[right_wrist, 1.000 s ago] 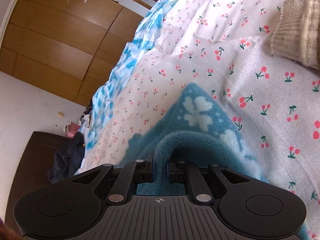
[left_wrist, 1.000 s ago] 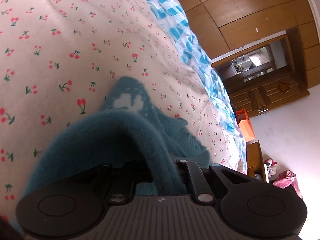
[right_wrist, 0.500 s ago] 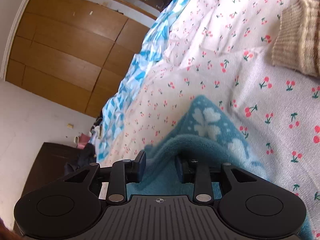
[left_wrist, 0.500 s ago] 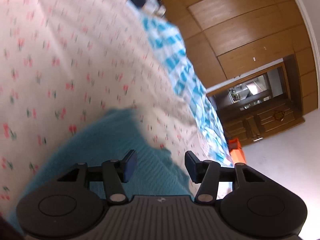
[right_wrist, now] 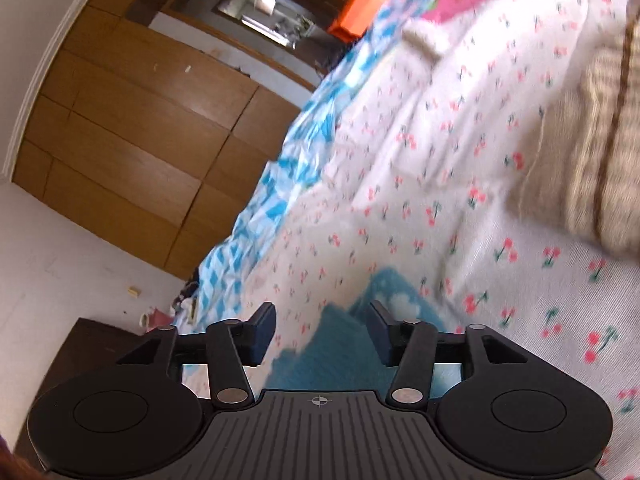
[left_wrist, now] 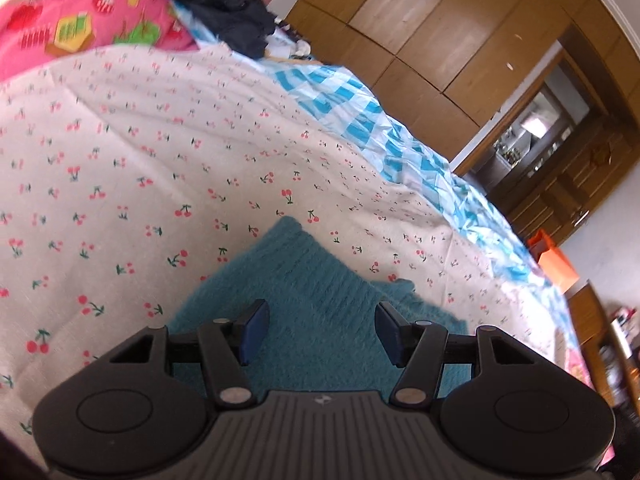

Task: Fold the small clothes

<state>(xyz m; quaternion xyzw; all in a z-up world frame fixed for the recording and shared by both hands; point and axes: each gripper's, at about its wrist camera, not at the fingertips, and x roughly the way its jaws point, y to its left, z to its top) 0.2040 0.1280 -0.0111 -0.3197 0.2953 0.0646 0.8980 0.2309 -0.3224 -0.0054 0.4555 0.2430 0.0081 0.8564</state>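
Observation:
A small teal knitted garment (left_wrist: 312,280) lies folded on the cherry-print bed sheet (left_wrist: 140,152), its plain side up in the left wrist view. My left gripper (left_wrist: 320,332) hangs just above it, jaws opening, with nothing between the blue pads. In the right wrist view the same garment (right_wrist: 320,344) shows a white flower pattern at its corner. My right gripper (right_wrist: 322,332) is above its edge, jaws opening, pads clear of the fabric.
A beige ribbed knit (right_wrist: 592,152) lies on the sheet to the right. A pink printed cloth (left_wrist: 80,20) and dark clothes (left_wrist: 224,0) lie at the bed's far end. A blue-white checked cover (left_wrist: 360,120) runs along the edge by wooden wardrobes (left_wrist: 440,32); an orange box (left_wrist: 552,260) stands beyond.
Both grippers were shut on folds of the teal garment; both have let go, spread their jaws and lifted. The garment now lies flat on the sheet.

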